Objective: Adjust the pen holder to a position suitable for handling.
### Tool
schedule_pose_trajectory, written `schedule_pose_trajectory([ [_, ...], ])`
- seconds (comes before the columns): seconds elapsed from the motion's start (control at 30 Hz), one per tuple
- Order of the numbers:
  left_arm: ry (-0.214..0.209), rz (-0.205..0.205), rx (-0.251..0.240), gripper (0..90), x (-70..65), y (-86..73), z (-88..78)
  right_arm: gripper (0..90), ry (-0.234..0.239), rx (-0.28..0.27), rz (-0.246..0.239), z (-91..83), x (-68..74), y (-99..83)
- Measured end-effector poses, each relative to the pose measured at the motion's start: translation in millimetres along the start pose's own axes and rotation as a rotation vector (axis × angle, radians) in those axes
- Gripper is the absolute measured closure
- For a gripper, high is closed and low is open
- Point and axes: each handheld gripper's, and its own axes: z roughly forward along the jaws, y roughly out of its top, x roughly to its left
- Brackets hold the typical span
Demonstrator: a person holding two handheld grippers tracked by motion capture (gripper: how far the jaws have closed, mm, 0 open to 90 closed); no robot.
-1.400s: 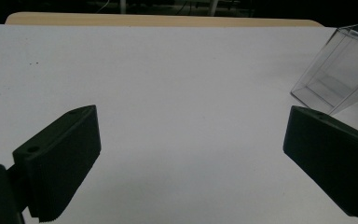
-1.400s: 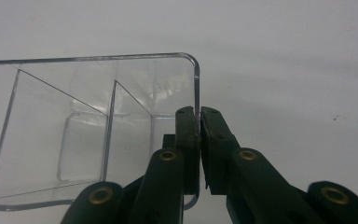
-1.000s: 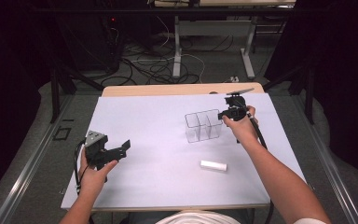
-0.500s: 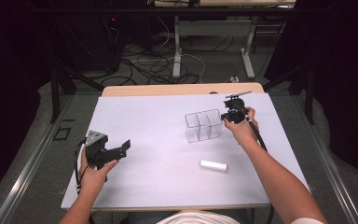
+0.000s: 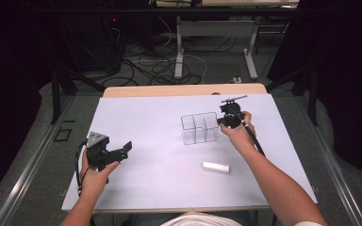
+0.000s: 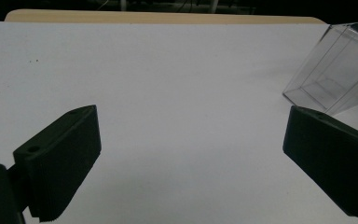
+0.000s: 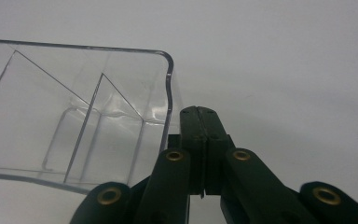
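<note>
A clear plastic box (image 5: 199, 128) with inner dividers stands on the white sheet (image 5: 155, 122), right of centre. My right gripper (image 5: 225, 120) is at its right end, held by a hand. In the right gripper view the jaws (image 7: 198, 112) are shut together with nothing between them, just outside the box's right wall (image 7: 74, 116); I cannot tell whether they touch it. My left gripper (image 5: 125, 149) rests at the near left, open wide. Between its empty jaws (image 6: 186, 135) lies bare sheet, with the box (image 6: 335, 70) off to the right. A short white block (image 5: 216, 166) lies near the front, right of centre.
The white sheet covers a wooden table whose far edge (image 5: 184, 90) shows beyond it. Bare sheet spreads between the left gripper and the box. Cables and table legs lie on the floor behind the table.
The right gripper has sunk a little and edged closer beside the box's right end. The left hand, the box and the white block have stayed put.
</note>
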Motion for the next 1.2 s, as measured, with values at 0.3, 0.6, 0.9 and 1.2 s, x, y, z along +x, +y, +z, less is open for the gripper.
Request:
schedule_pose_trajectory([
  [0.3, -0.009, 0.002, -0.003, 4.2, -1.4, 0.1, -1.1, 90.0, 0.051, -0.004, -0.015, 4.4, 24.7, -2.8],
  [0.6, -0.012, 0.002, -0.004, 4.2, -1.9, 0.1, -1.4, 90.0, 0.091, 0.001, -0.039, 9.7, 49.0, -2.4],
  [0.9, -0.011, 0.003, -0.004, 4.2, -1.9, 0.0, -1.3, 90.0, 0.111, -0.001, -0.065, 15.1, 70.4, 0.0],
  [1.2, -0.011, 0.007, -0.003, 4.2, -1.4, 0.2, -1.4, 90.0, 0.131, -0.003, -0.062, 18.6, 74.4, -0.9],
])
